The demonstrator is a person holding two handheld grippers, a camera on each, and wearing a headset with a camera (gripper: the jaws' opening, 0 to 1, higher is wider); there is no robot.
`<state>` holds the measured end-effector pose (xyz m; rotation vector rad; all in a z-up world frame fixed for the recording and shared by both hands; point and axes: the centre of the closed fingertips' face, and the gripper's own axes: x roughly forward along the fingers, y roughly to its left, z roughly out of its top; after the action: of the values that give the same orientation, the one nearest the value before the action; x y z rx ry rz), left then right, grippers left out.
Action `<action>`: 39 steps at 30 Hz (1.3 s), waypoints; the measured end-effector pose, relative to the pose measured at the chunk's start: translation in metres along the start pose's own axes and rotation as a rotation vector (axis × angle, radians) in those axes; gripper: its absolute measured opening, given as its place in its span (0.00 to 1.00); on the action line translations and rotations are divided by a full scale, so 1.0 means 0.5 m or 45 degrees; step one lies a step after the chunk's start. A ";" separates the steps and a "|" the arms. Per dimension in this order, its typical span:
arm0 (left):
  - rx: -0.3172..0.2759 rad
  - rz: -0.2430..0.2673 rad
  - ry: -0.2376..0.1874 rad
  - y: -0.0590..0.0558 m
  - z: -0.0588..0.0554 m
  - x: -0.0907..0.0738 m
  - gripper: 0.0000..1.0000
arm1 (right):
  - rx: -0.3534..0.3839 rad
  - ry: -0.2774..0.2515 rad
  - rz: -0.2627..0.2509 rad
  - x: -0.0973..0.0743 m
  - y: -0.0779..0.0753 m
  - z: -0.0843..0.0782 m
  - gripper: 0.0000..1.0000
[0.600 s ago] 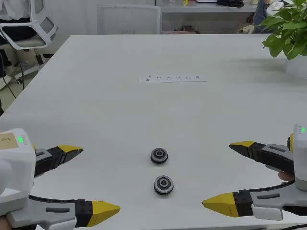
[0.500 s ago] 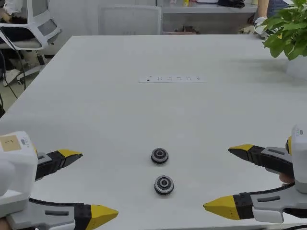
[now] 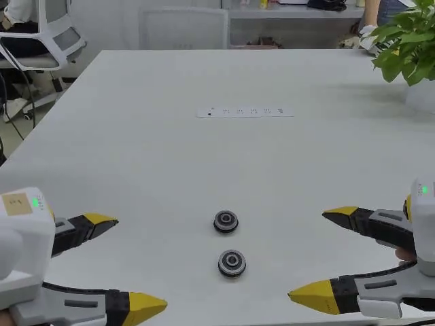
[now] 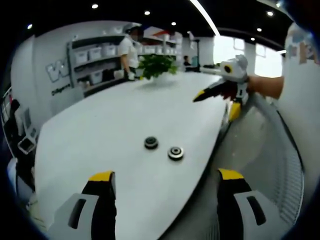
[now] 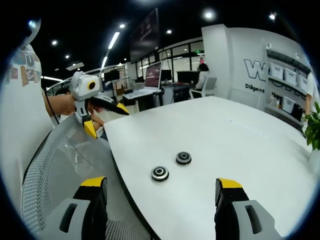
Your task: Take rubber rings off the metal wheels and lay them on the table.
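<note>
Metal wheels [image 3: 225, 221] on table [image 3: 204, 156]; wall lettering "W" [image 5: 251, 68].

**Table** [image 3: 204, 156], spanning the gap between both claws: smooth, matt pale-grey top with a faint sheen.
**Far wheel** [image 3: 225, 221] and **near wheel** [image 3: 232, 263], midway between the left gripper [image 3: 136, 261] and the right gripper [image 3: 309, 255]: bright metal hubs, each rimmed in dull black rubber.
**Jaws of both grippers:** smooth yellow plastic tips on black plastic, with grey and white plastic bodies behind, lightly glossy.
**Power strip** [image 3: 245, 111], well ahead of the claws: white plastic.
**Mesh panel** [image 5: 60, 165], beside the right gripper's jaws: grey open weave.
</note>
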<state>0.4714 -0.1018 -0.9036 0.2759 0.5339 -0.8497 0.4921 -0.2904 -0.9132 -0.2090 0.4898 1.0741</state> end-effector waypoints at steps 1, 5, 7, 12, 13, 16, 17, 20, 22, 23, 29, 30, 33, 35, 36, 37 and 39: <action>0.002 0.000 0.000 0.000 0.001 0.000 0.84 | 0.000 0.000 0.000 0.000 -0.001 0.000 0.89; 0.005 -0.001 -0.002 0.001 0.003 0.001 0.83 | -0.002 0.000 0.001 -0.001 -0.002 0.000 0.89; 0.010 -0.004 -0.002 0.000 0.005 0.002 0.83 | -0.002 0.000 0.001 -0.001 -0.001 0.000 0.88; 0.014 -0.004 -0.004 0.000 0.006 0.003 0.82 | -0.002 -0.001 0.003 0.000 -0.001 0.000 0.88; 0.013 -0.004 -0.004 0.000 0.006 0.003 0.82 | -0.002 -0.001 0.003 0.000 -0.001 0.000 0.87; 0.013 -0.005 -0.001 0.000 0.004 0.003 0.81 | -0.003 0.001 0.006 0.000 -0.001 -0.001 0.87; 0.014 -0.005 0.001 0.000 0.003 0.003 0.81 | -0.003 0.002 0.007 0.001 -0.001 -0.002 0.87; 0.011 -0.003 0.001 0.000 0.002 0.002 0.81 | -0.005 0.005 0.007 0.002 -0.001 -0.002 0.86; 0.007 -0.002 0.001 0.001 0.000 0.002 0.81 | -0.007 0.007 0.007 0.002 0.000 -0.002 0.86; 0.006 0.000 0.002 0.001 0.000 0.002 0.81 | -0.007 0.008 0.007 0.002 0.000 -0.002 0.86; -0.001 0.000 0.003 0.000 -0.003 0.001 0.80 | 0.001 0.018 0.007 0.002 0.001 -0.005 0.86; -0.001 0.001 0.004 0.000 -0.003 0.001 0.80 | 0.002 0.019 0.008 0.002 0.002 -0.005 0.86; 0.005 0.004 0.004 0.001 -0.004 0.000 0.79 | 0.004 0.017 0.010 0.002 0.003 -0.005 0.86; 0.007 0.003 0.003 0.001 -0.004 0.000 0.80 | 0.006 0.016 0.011 0.002 0.004 -0.005 0.85; 0.010 0.002 -0.001 0.000 -0.003 0.000 0.79 | 0.007 0.017 0.011 0.002 0.004 -0.005 0.85; 0.009 0.003 -0.001 0.000 -0.003 0.000 0.79 | 0.006 0.016 0.011 0.002 0.004 -0.005 0.85; 0.008 0.005 -0.006 0.001 -0.002 -0.001 0.78 | 0.007 0.016 0.011 0.001 0.005 -0.005 0.85</action>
<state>0.4713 -0.1007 -0.9043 0.2808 0.5260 -0.8479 0.4895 -0.2898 -0.9157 -0.2087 0.5051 1.0801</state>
